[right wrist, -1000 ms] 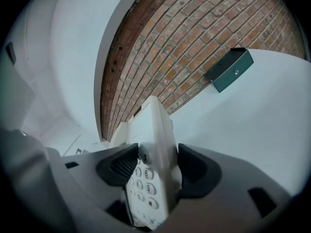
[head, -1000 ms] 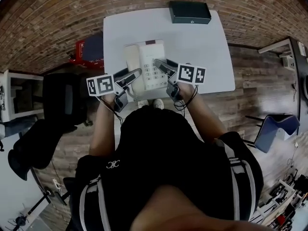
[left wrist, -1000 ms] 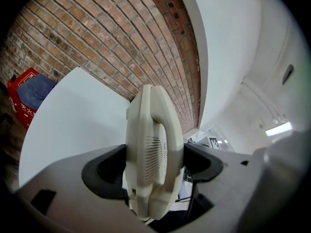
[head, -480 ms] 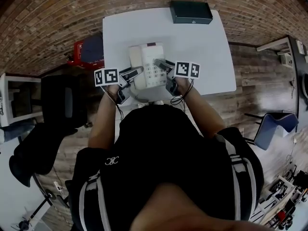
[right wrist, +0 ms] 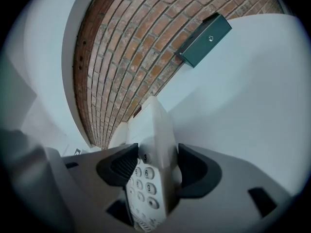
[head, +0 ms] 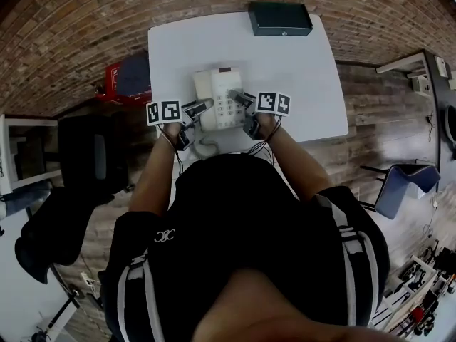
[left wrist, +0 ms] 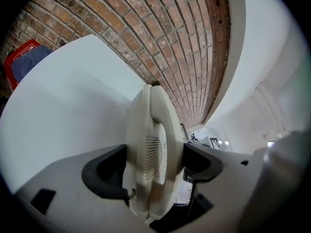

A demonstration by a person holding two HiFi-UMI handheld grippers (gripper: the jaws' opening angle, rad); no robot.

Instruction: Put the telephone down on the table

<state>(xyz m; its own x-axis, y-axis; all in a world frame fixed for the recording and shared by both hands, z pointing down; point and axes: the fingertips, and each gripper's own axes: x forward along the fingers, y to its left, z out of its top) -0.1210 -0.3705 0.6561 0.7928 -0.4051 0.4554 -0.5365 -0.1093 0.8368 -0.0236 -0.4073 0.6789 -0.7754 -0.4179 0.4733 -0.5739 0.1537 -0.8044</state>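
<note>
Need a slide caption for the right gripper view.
Right gripper shut on the telephone at its keypad; white table, dark box beyond.

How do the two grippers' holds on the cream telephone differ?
The left gripper clamps the cream telephone's handset side, at the slotted grille; the right gripper clamps the keypad side. The left gripper reaches in from its left, the right gripper from its right. Both are shut on it.

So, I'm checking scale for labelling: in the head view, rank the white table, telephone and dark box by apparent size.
1. white table, clearly largest.
2. telephone.
3. dark box.
The last two look fairly close, and the telephone may be nearer the camera, so their order is unsure.
</note>
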